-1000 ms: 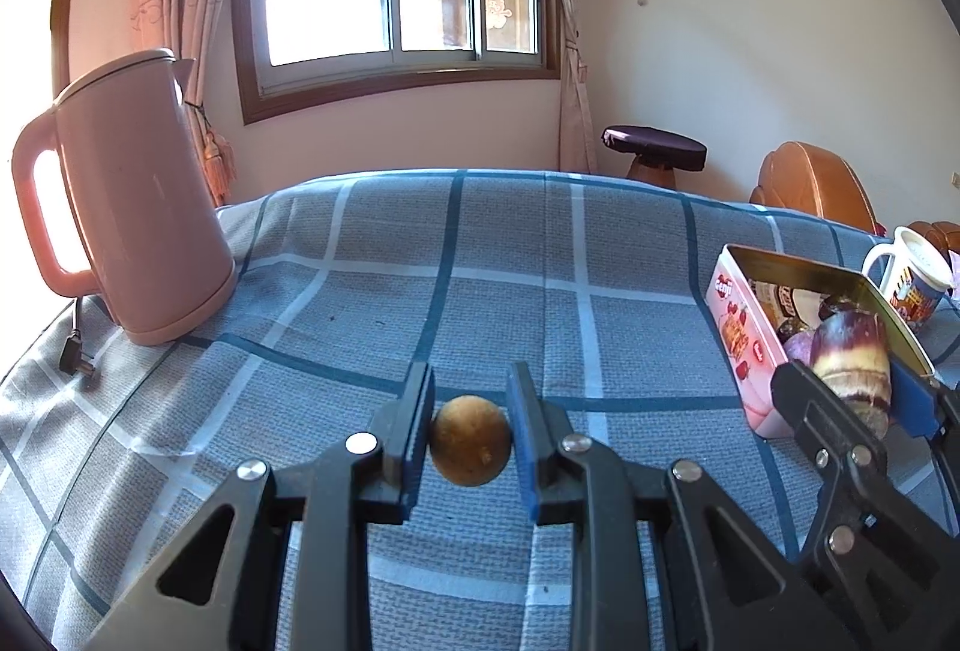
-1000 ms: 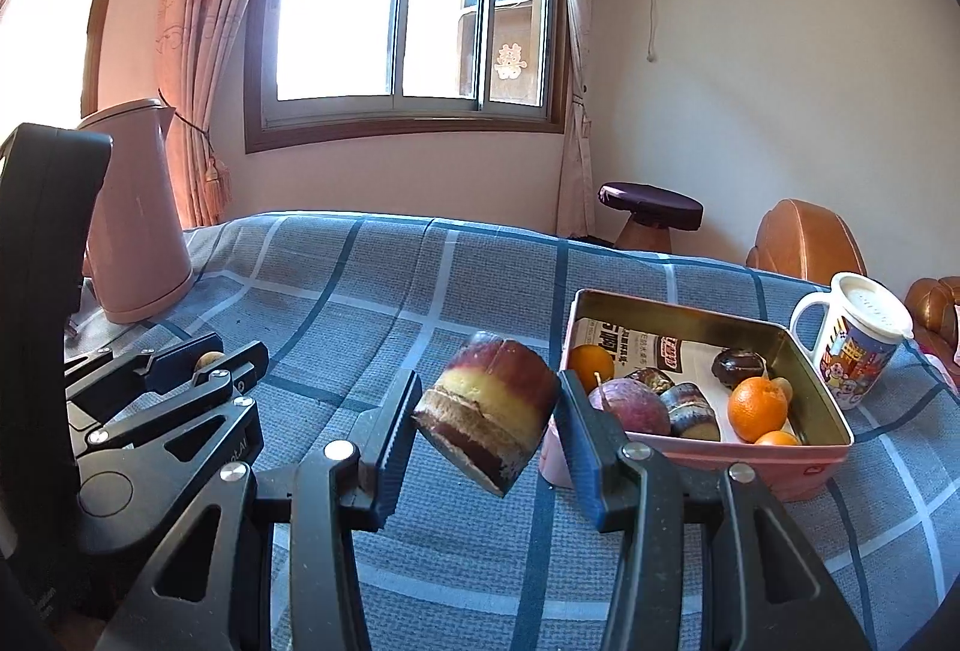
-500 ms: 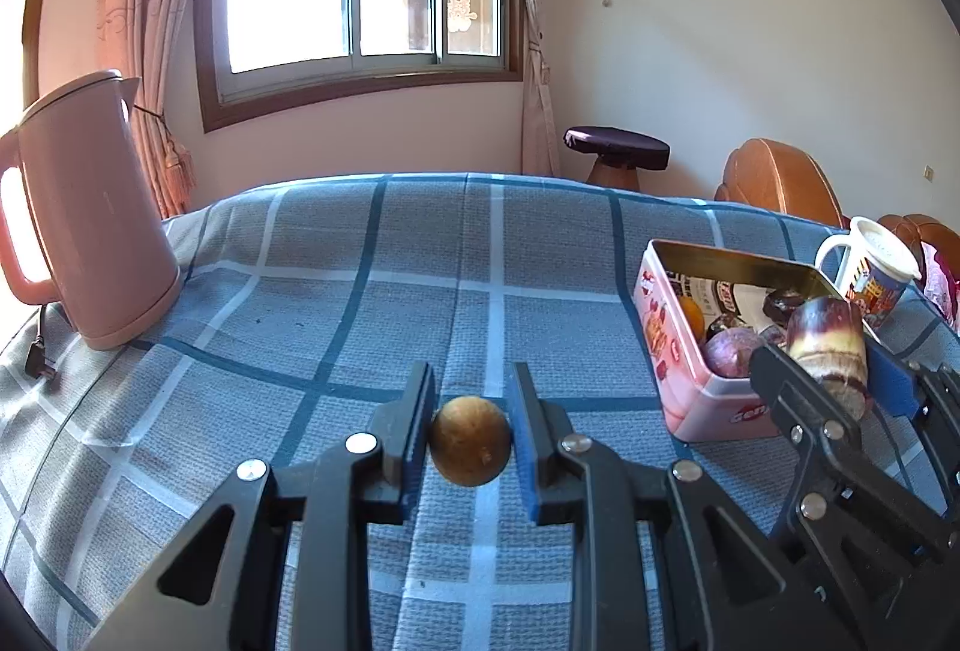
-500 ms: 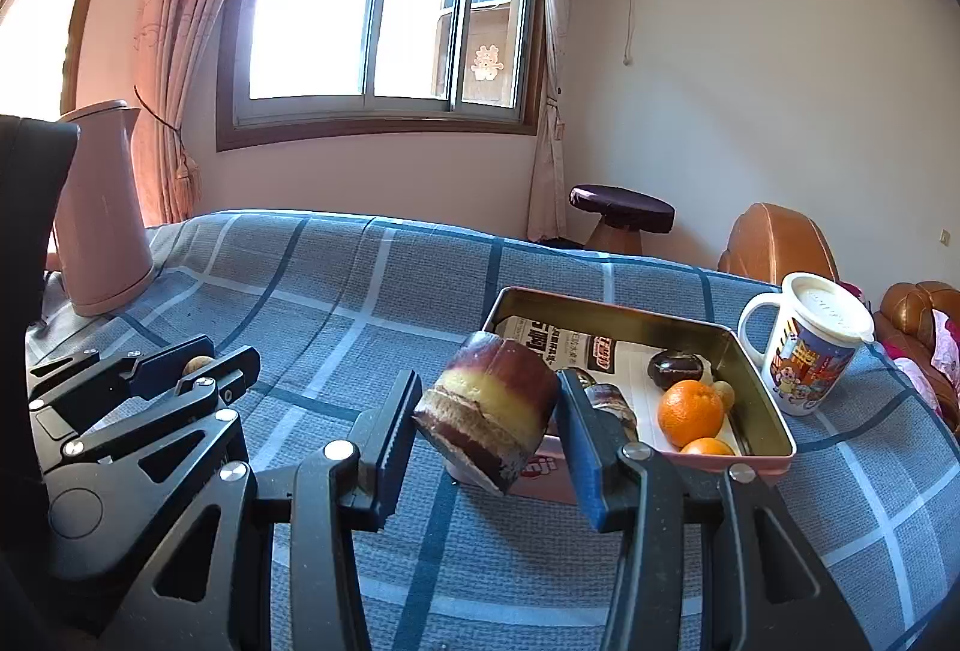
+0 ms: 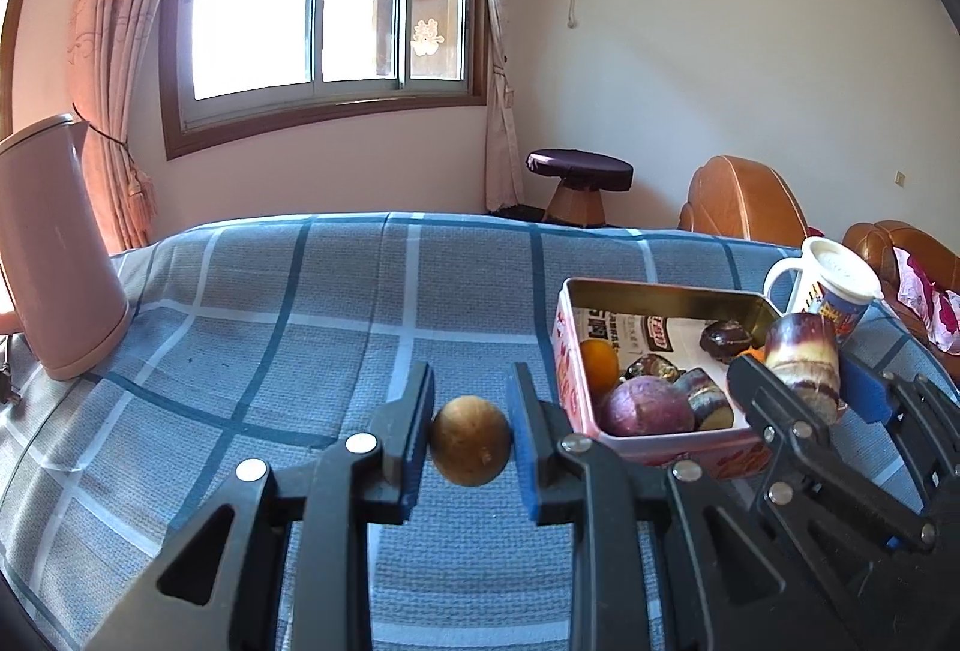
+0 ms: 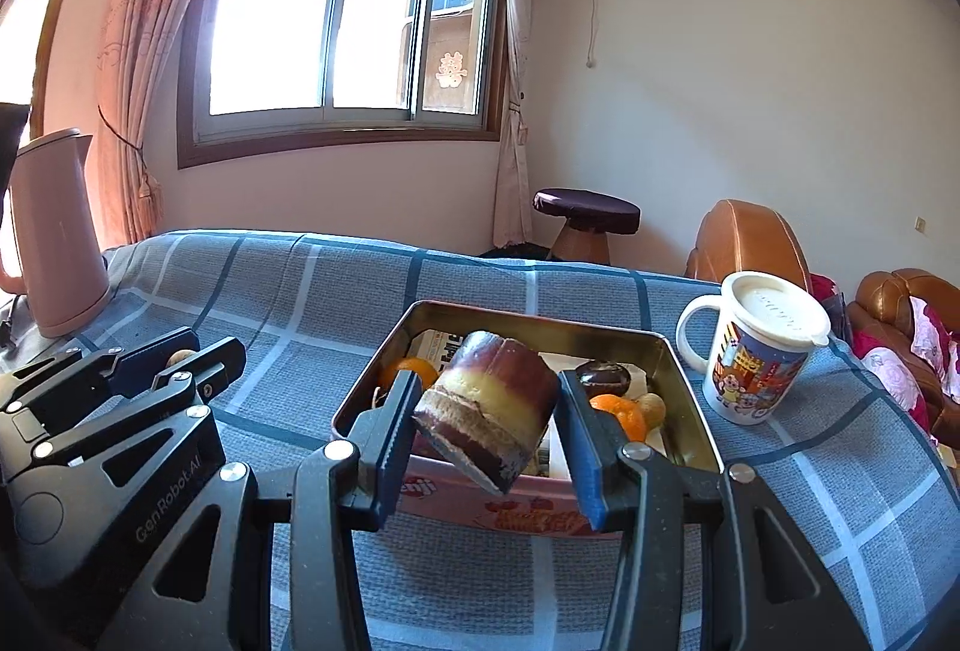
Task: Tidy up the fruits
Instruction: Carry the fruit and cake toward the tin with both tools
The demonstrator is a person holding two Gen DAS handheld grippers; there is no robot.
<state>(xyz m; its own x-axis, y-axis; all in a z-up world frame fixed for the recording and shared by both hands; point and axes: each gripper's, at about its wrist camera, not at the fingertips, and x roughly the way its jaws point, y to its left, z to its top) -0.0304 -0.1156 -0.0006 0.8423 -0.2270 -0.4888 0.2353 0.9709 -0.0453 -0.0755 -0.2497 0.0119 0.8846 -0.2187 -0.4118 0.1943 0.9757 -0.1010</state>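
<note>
The right gripper (image 6: pixel 487 414) is clamped on a sugarcane segment (image 6: pixel 489 411) that sits tilted between its jaws, just over the near wall of the tin box (image 6: pixel 690 393). Released from here, the piece could strike that rim and roll off onto the checked cloth (image 6: pixel 300 285), or land on the fruit already inside. The left gripper (image 5: pixel 470 438) pinches a small round brown fruit (image 5: pixel 470 440), probably a longan; the tin lies ahead and to its right. The grip on that round skin looks narrow, so it may slip. The tin holds oranges (image 6: pixel 618 411), a purple fruit (image 5: pixel 645 406), another cane piece (image 5: pixel 702 399), a dark fruit (image 6: pixel 603 375) and printed paper.
</note>
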